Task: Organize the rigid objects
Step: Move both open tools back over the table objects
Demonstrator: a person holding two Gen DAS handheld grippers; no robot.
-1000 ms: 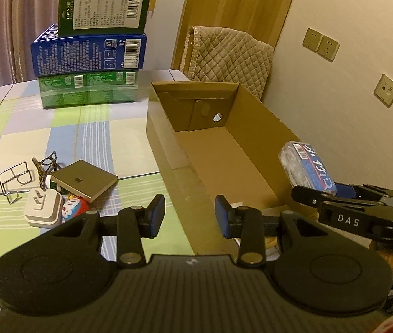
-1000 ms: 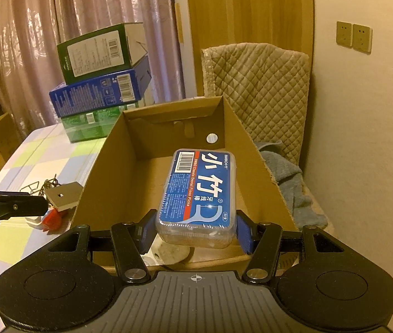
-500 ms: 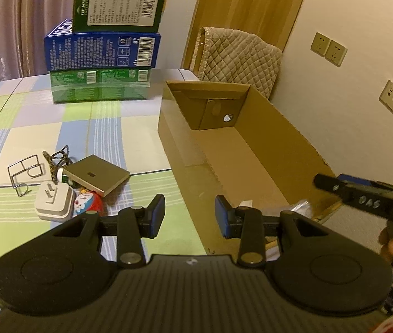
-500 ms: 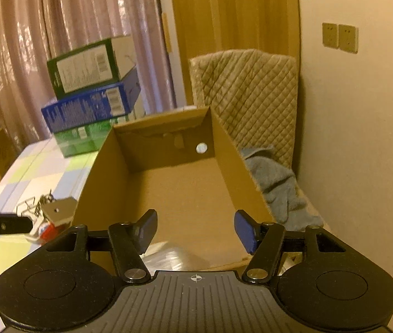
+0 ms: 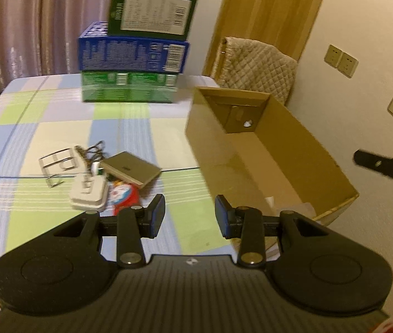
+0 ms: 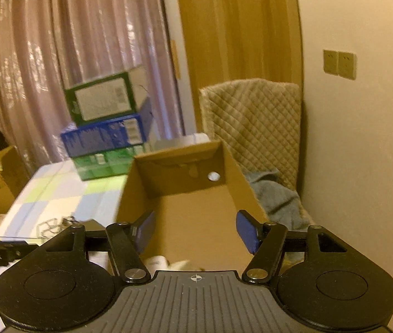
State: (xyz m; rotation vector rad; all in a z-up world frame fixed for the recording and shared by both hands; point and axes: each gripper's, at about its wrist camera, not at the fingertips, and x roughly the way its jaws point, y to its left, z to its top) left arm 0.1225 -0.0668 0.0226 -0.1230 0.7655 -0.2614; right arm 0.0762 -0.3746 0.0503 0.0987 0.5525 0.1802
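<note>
- Cardboard box (image 6: 196, 216) sits open on the desk (image 5: 58, 127), straight ahead of the right tongs (image 6: 195, 230), whose jaws have just been opening, nothing between.
- Left tongs (image 5: 189, 212) gape empty; the small clutter (image 5: 99, 177) lies just ahead-left.

Your left camera looks down across the table (image 5: 58, 127); your right faces along the cardboard box (image 6: 185, 194), which both share.

Cardboard box (image 5: 293, 149) open on top, interior mostly bare, so access from above is free; its tall walls block any side entry. Open strip of bench (image 5: 66, 116) between the box and the small-item cluster (image 5: 99, 177). Stacked cartons (image 5: 132, 63) wall off the far bench edge. Quilted chair (image 6: 254, 122) and wall crowd the box's far right side.
</note>
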